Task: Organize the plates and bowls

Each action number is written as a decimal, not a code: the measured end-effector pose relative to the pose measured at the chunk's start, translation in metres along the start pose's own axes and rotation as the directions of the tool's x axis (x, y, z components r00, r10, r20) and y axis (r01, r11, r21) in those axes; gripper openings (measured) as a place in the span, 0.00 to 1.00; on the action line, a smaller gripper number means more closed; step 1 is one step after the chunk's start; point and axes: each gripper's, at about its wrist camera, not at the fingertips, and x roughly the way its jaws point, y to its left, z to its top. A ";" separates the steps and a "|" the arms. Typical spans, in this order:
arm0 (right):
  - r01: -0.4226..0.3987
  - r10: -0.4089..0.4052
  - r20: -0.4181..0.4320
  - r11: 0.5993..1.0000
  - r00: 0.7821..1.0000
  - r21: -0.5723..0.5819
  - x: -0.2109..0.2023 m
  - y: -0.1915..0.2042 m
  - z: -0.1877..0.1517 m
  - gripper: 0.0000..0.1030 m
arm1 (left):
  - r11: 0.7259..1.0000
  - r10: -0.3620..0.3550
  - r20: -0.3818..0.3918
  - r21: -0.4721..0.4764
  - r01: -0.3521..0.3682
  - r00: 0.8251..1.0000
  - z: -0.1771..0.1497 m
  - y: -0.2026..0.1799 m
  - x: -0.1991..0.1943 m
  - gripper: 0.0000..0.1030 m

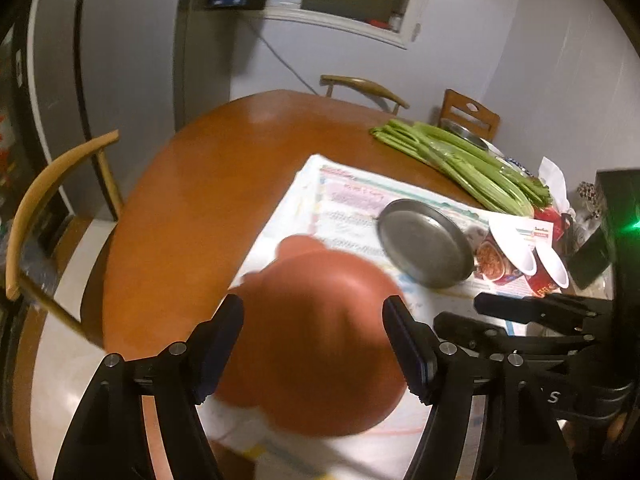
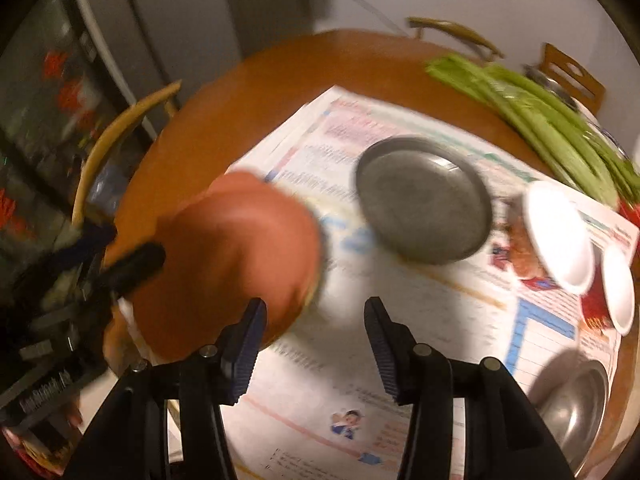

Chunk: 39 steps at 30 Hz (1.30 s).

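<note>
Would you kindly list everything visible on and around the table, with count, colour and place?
Bowl: one, reddish brown, upside down on the newspaper, near edge.
Metal plate: one, grey, mid-newspaper.
Cups: two, red outside, white inside, tipped, right of the plate.
Steel bowl: one, silver, near right.
Newspaper: white, printed, spread on the table.
Celery: one bunch, green, far right.
Table: one, round, brown.
Chairs: three, wooden, around the table.
Left gripper: black, open, straddling the bowl.
Right gripper: black, open, empty.

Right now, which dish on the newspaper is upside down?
The brown-orange plastic bowl, dome up, between the open left gripper. The flat grey metal plate sits face up; the two white-lined red cups lie on their sides.
</note>
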 end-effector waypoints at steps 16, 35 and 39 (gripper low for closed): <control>0.013 -0.011 -0.023 0.995 1.000 0.100 0.006 -0.066 0.015 0.49 | 0.999 0.005 -0.103 0.043 -0.001 0.995 0.038 -0.039 0.067 0.71; 0.012 0.009 -0.126 0.987 0.992 0.163 0.055 -0.106 0.034 0.49 | 0.988 -0.021 -0.224 0.144 0.055 0.974 0.063 -0.080 0.136 0.71; -0.003 0.025 -0.124 0.984 0.992 0.177 0.059 -0.111 0.036 0.49 | 0.990 -0.048 -0.254 0.115 0.079 0.966 0.063 -0.077 0.146 0.71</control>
